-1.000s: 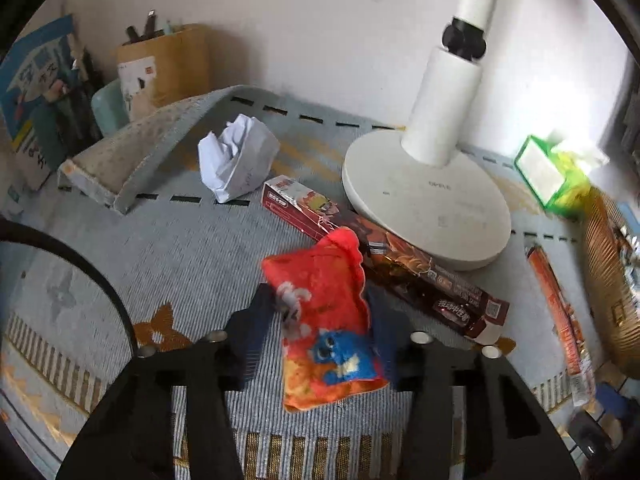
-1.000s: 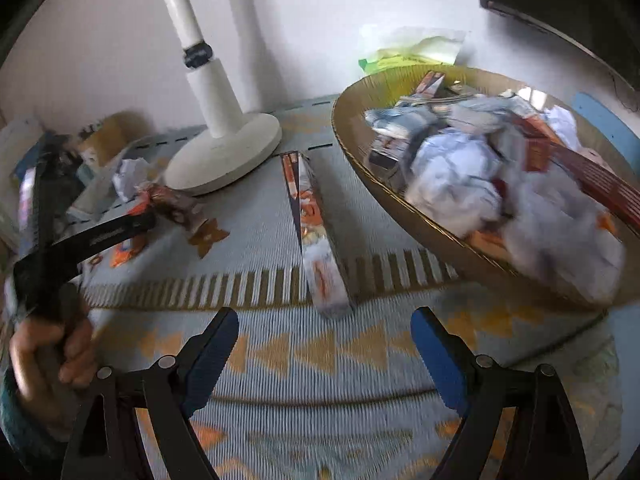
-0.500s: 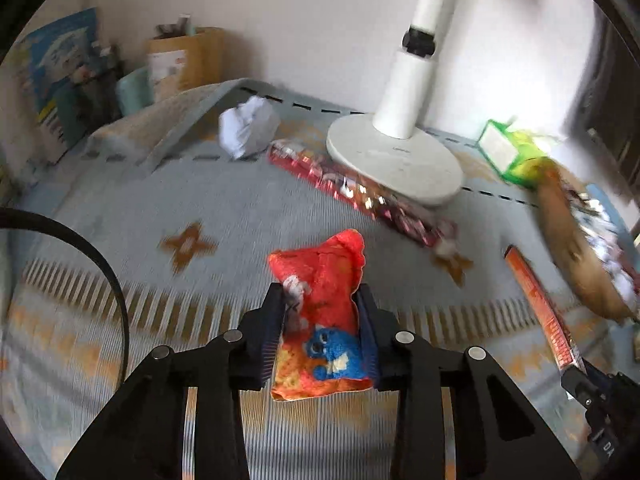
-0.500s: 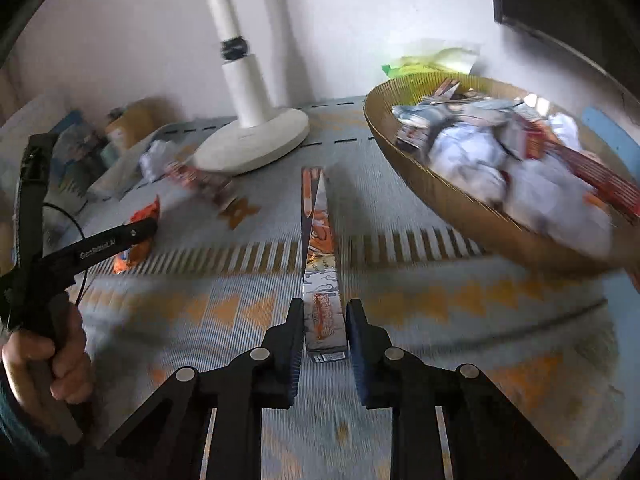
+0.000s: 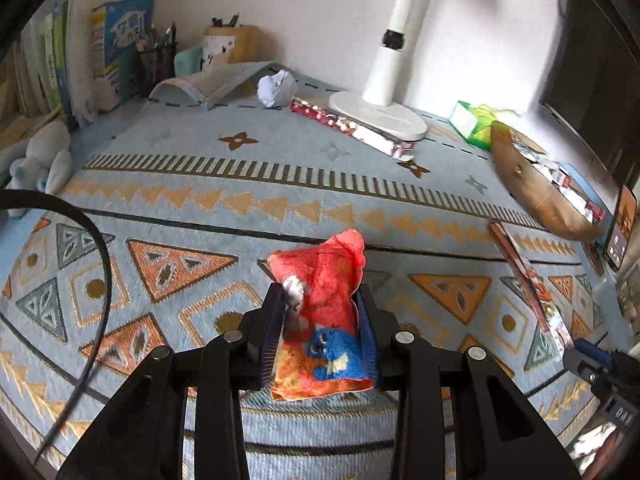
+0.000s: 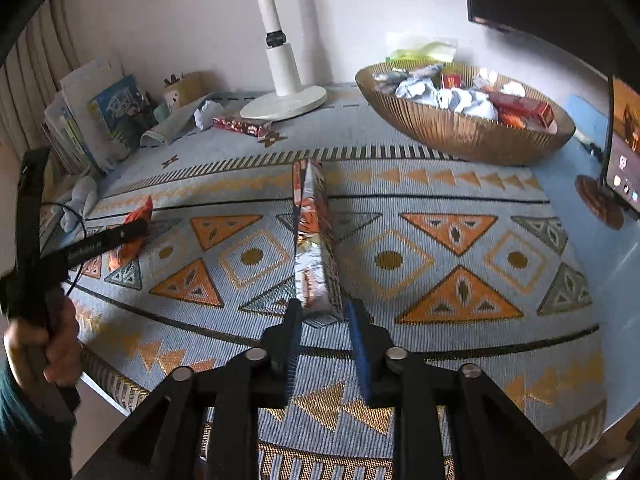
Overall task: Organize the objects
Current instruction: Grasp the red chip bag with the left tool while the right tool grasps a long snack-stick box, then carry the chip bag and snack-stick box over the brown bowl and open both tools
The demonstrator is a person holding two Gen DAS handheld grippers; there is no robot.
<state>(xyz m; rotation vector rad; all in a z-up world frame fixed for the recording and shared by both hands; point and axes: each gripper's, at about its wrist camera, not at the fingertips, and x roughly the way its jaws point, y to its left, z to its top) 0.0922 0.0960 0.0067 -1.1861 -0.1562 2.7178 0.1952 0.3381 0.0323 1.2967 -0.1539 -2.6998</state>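
My left gripper (image 5: 320,300) is shut on a red snack pouch (image 5: 320,320) with a blue cartoon figure, held above the patterned cloth. My right gripper (image 6: 322,316) is shut on the near end of a long orange-and-silver snack box (image 6: 314,236), which points away from me. A golden wicker basket (image 6: 460,132) at the far right holds crumpled paper and red boxes; it also shows in the left wrist view (image 5: 532,188). A dark red box (image 5: 352,128) and a crumpled paper ball (image 5: 276,88) lie by the white lamp base (image 5: 380,116).
Books (image 5: 108,52), pen holders (image 5: 228,44) and a folded cloth (image 5: 212,84) line the back left. A plush toy (image 5: 40,164) lies at the left edge. A green tissue pack (image 5: 476,124) sits behind the basket. A phone on a stand (image 6: 620,152) is at the right.
Both grippers have risen and pulled back from the table, each carrying its item. The left closed on the pouch and the right closed on the long box during the last second.
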